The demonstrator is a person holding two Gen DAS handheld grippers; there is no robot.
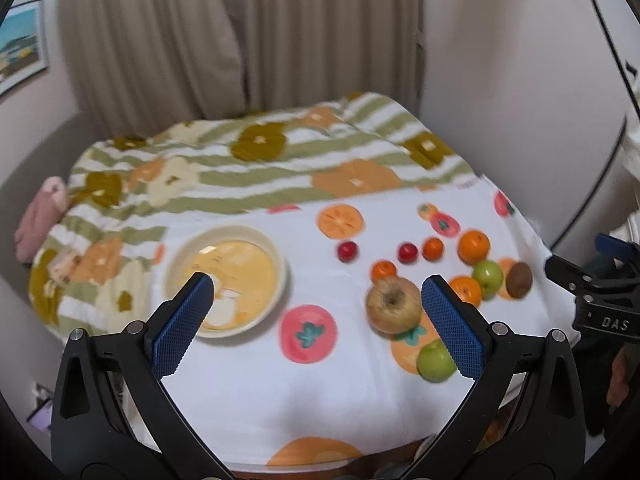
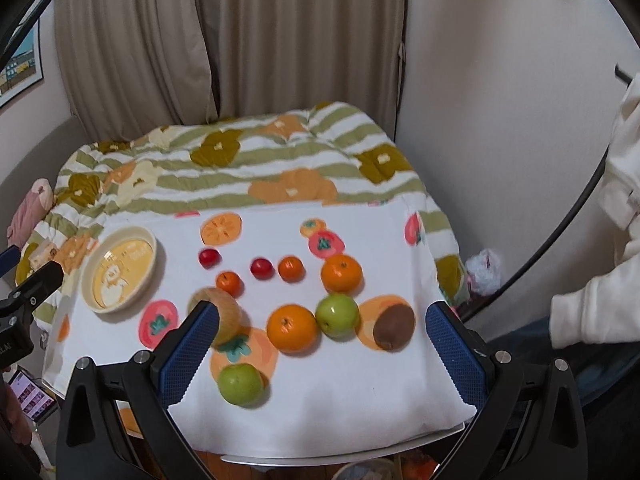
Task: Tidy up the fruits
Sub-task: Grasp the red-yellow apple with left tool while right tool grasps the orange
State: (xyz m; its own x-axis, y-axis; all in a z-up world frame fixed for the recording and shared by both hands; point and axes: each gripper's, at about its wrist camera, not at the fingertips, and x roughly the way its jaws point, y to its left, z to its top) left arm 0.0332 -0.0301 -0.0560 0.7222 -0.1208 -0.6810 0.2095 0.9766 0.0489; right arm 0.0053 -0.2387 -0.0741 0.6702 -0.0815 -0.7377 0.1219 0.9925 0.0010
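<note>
Loose fruit lies on a white fruit-print cloth: a yellowish apple, two green apples, several oranges, two red plums and a brown kiwi. A cream bowl with a yellow inside stands empty at the left. My left gripper is open above the cloth between bowl and apple. My right gripper is open above the fruit.
A striped flowered quilt covers the bed behind the table. Curtains hang at the back. A pink soft thing lies at the far left. A phone sits low at the left. A person's white sleeve is at the right.
</note>
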